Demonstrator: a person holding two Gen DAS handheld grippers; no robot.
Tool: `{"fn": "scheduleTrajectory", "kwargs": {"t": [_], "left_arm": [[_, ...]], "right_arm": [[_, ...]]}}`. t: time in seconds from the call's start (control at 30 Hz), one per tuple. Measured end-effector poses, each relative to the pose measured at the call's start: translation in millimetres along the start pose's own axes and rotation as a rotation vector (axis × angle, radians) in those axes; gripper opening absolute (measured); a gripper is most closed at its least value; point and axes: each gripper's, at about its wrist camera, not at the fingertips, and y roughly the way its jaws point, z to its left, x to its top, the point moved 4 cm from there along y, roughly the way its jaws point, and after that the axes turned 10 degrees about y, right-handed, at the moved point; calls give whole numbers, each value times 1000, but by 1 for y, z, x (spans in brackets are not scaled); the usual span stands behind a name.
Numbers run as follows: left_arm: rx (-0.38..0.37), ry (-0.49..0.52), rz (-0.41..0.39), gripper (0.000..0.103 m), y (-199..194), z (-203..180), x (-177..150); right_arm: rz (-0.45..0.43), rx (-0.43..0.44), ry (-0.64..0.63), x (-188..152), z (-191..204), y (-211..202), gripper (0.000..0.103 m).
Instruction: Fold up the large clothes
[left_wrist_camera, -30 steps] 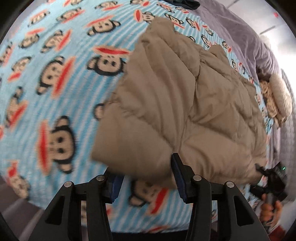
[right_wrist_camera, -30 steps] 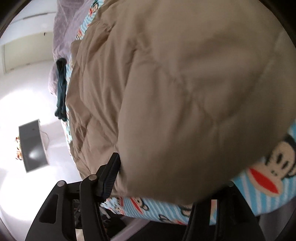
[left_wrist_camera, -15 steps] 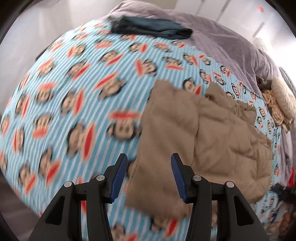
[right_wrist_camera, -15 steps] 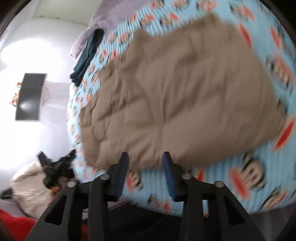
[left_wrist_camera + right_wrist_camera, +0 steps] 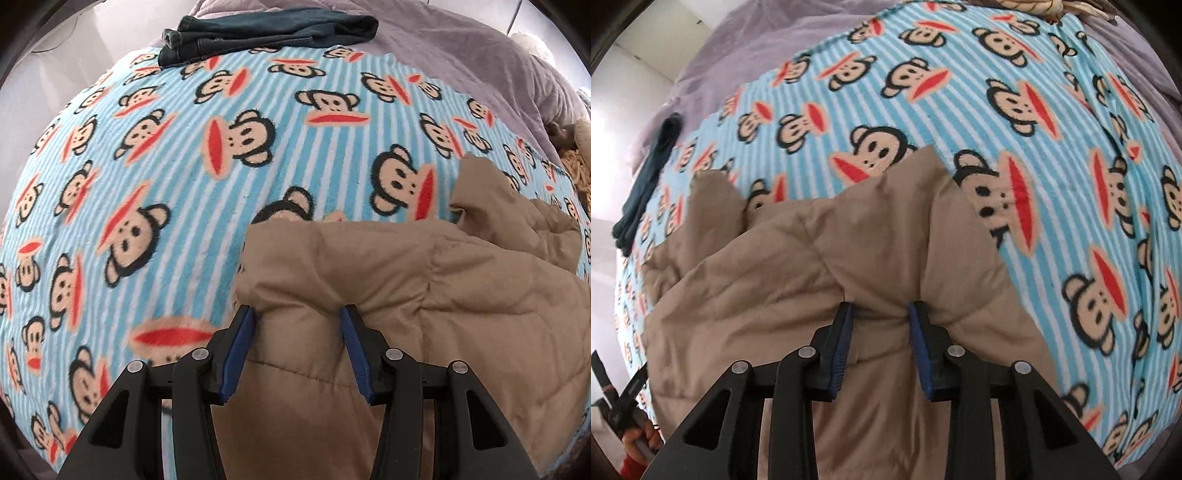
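A tan quilted puffer jacket (image 5: pixel 424 280) lies folded over on a blue striped monkey-print blanket (image 5: pixel 184 184). My left gripper (image 5: pixel 297 317) straddles the jacket's near left corner, with padded cloth bunched between its blue pads (image 5: pixel 242 343). The jacket also fills the lower part of the right wrist view (image 5: pixel 812 266). My right gripper (image 5: pixel 881 314) pinches a bunch of the jacket's near right edge between its pads (image 5: pixel 921 339). The blanket also shows there (image 5: pixel 1052 184).
Folded dark jeans (image 5: pixel 266 33) lie at the blanket's far edge, also in the right wrist view (image 5: pixel 646 181). A lilac bedspread (image 5: pixel 461 48) lies beyond. A knitted cream thing (image 5: pixel 576 162) sits at the far right. The other gripper and hand (image 5: pixel 624 410) show at bottom left.
Both grippers let go of the jacket and pulled back half a second ago. Now both have come back down onto its near edge and closed on the cloth.
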Motion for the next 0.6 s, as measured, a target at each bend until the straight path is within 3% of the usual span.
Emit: {"fn": "scheduleTrajectory", "kwargs": {"t": [0.27,0.4,0.47,0.6], "left_arm": [[4,15,17,55,5,0,7],[-2,15,20,55,-17,4,4],[-7,18,24,55,-30,6,-4],[-21,16,41,55,-48,8,-21]], "right_arm": [[0,-73,-56,12,11,20,35],[-8,-100,-80,8,14,5,37],[-17,-109,-87,4,17,-3,43],[-39,-75,-98,-18,23,-32,49]]}}
